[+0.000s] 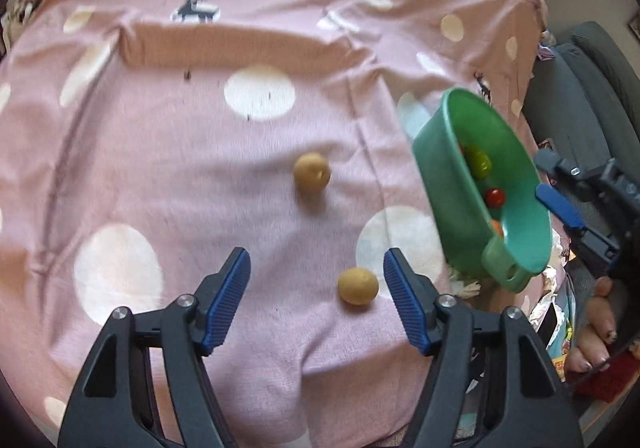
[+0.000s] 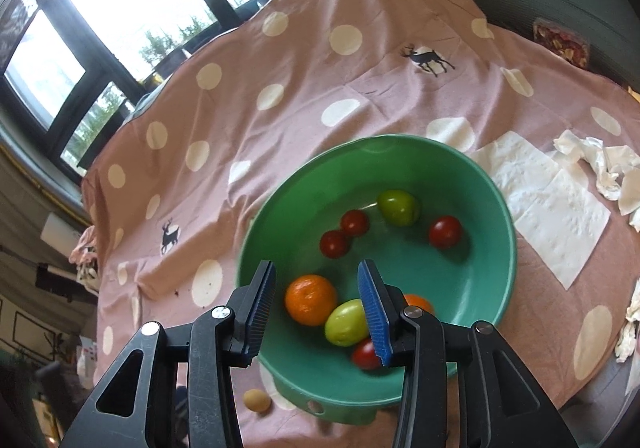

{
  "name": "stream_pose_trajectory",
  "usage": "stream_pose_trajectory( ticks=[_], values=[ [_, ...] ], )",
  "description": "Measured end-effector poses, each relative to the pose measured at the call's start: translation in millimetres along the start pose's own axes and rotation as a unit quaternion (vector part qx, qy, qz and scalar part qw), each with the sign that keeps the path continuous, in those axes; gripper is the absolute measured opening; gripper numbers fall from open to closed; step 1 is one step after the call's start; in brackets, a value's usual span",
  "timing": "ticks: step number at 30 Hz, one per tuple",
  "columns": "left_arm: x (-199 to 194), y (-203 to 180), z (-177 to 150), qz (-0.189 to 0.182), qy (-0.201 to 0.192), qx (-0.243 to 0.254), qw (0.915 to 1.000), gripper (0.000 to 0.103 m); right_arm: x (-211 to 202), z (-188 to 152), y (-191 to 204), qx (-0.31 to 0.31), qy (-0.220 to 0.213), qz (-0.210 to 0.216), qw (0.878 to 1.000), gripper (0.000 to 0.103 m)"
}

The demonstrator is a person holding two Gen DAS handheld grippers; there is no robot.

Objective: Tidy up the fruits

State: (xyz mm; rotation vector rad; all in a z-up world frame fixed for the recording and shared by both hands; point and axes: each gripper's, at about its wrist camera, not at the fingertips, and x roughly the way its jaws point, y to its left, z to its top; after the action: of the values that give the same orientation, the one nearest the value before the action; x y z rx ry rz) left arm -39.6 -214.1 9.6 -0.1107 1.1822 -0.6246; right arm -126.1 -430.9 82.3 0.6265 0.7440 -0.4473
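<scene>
A pink cloth (image 1: pixel 168 152) with pale dots and small deer prints covers the worktop. The left gripper (image 1: pixel 317 268) hangs over it with its blue pads spread wide and nothing between them; a small tan fruit (image 1: pixel 357 285) lies on the cloth just inside the right-hand pad, not touched by it, and a second tan fruit (image 1: pixel 312 172) lies farther ahead, apart from the first. To the right in that view sits the green bowl (image 1: pixel 440 176), its handle tab toward the camera, with the right gripper's blue pad (image 1: pixel 558 206) at its far rim.

In the right wrist view the right gripper (image 2: pixel 316 288) hovers above the near side of the green bowl (image 2: pixel 460 284), pads moderately apart and gripping nothing. Inside the bowl lie an orange (image 2: pixel 310 299), a second orange (image 2: pixel 418 303) partly hidden by the pad, two green fruits (image 2: pixel 346 322) (image 2: pixel 398 207) and four red tomatoes (image 2: pixel 445 232) (image 2: pixel 354 222) (image 2: pixel 334 243) (image 2: pixel 365 354). One tan fruit (image 2: pixel 257 400) rests on the cloth just outside the bowl's near left rim. Flat and crumpled white paper napkins (image 2: pixel 552 208) lie on the cloth right of the bowl
</scene>
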Motion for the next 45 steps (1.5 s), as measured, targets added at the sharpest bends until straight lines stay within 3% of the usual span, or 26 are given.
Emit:
stream_pose_trajectory(
  ticks=[6,16,18,24,27,30,33,37,45],
  values=[
    [20,-11,-6,-0.031,0.036,0.003,0.9989,0.048,2,-2,7,-0.011,0.004,0.004,1.000,0.043],
    [29,-14,-10,-0.039,0.035,0.000,0.9986,0.027,1,-3,9,-0.013,0.003,0.000,1.000,0.043],
    [27,-12,-8,-0.045,0.035,-0.002,0.9983,0.027,1,-4,13,-0.018,0.004,0.001,1.000,0.043],
    [-3,14,5,-0.043,-0.022,-0.035,0.9982,0.027,4,-9,33,-0.046,0.012,0.029,0.998,0.043],
    [-21,32,10,-0.018,-0.058,-0.061,0.9963,0.027,10,-15,51,-0.068,0.026,0.055,0.996,0.043],
    [-38,51,15,0.031,-0.101,-0.085,0.9908,0.027,22,-25,76,-0.104,0.050,0.079,0.990,0.043],
    [-49,68,16,0.042,-0.116,-0.104,0.9869,0.027,45,-38,100,-0.136,0.087,0.086,0.983,0.043],
    [-55,76,17,0.035,-0.124,-0.118,0.9846,0.027,75,-52,119,-0.168,0.127,0.066,0.975,0.043],
    [-62,72,16,0.032,-0.136,-0.112,0.9839,0.027,107,-69,127,-0.199,0.141,0.006,0.970,0.042]
  ],
)
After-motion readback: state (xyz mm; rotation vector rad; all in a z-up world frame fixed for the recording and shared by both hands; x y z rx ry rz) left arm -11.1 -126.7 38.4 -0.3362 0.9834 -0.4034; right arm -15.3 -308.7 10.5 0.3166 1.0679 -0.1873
